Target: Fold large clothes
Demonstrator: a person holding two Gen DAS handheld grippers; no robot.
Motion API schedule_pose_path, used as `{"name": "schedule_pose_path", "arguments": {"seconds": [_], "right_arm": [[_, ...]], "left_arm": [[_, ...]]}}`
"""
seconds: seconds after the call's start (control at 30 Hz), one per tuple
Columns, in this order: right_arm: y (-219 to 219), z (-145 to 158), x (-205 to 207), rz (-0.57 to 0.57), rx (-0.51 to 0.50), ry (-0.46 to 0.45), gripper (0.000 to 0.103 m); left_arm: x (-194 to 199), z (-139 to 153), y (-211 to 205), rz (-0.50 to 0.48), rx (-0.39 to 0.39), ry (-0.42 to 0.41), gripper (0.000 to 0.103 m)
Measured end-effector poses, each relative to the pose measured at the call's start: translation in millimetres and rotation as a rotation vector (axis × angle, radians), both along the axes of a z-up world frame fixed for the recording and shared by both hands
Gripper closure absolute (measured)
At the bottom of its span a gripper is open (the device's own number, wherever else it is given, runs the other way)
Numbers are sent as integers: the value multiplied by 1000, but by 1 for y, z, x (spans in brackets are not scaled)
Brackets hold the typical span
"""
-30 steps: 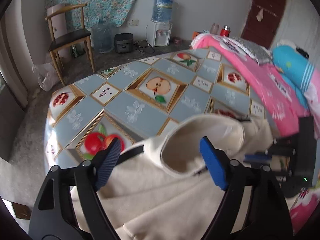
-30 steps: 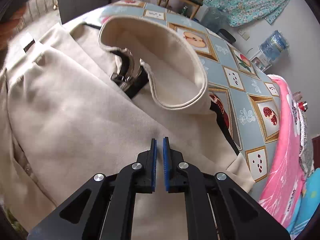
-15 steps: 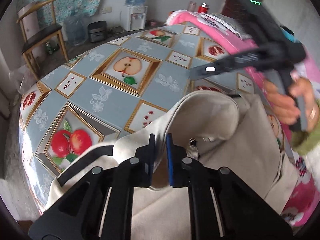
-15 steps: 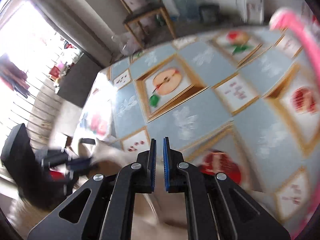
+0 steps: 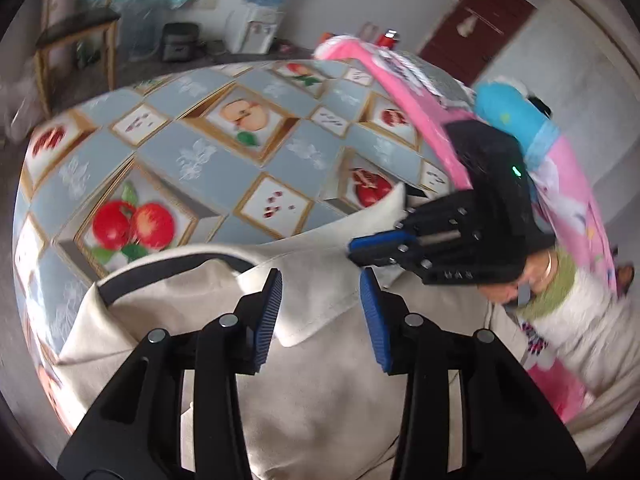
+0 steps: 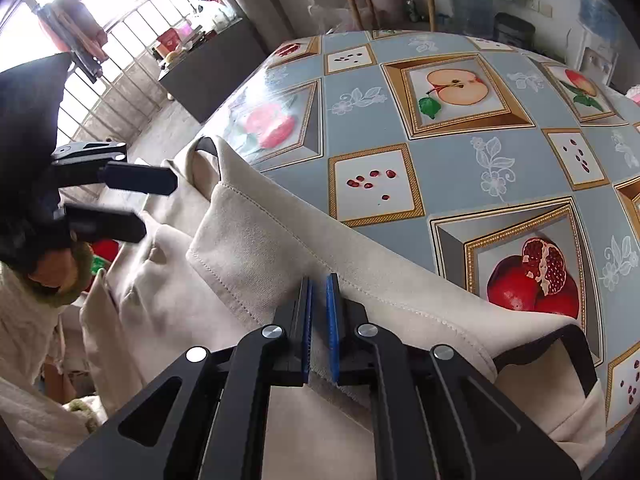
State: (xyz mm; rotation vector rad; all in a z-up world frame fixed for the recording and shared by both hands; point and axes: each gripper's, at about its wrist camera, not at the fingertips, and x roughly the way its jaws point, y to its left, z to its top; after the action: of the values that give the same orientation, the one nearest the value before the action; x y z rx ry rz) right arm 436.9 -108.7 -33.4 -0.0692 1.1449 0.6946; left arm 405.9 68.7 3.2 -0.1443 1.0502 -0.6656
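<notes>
Coat (image 6: 256, 252) edge pinched by right tool (image 6: 319, 322) — left tool (image 5: 320, 316) wide.

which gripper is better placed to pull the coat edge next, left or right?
Right, probably. The right gripper is shut on the coat at its stitched edge, so it can pull at once. The left gripper is open above the fabric, gripping nothing.

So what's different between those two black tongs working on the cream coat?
The left tongs stand open, blue pads apart above the cream coat, gripping nothing. The right tongs are shut on a fold of the coat, with cloth pinched between the pads. The left ones hover near the collar; the right ones hold the coat's edge by the fruit-print tablecloth. Both are black with blue pads.
</notes>
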Motion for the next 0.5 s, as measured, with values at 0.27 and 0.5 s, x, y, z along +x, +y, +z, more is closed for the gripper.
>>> {"name": "schedule_pose_path", "arguments": {"seconds": [0.27,0.5], "right_arm": [[-4,10,-8,-41,-4,-37,93],[-12,5,-22,-21,37,23,93]], "left_arm": [[29,-51,22,163,-98,300,50],[44,-71,8,167,-161,401,50]]}}
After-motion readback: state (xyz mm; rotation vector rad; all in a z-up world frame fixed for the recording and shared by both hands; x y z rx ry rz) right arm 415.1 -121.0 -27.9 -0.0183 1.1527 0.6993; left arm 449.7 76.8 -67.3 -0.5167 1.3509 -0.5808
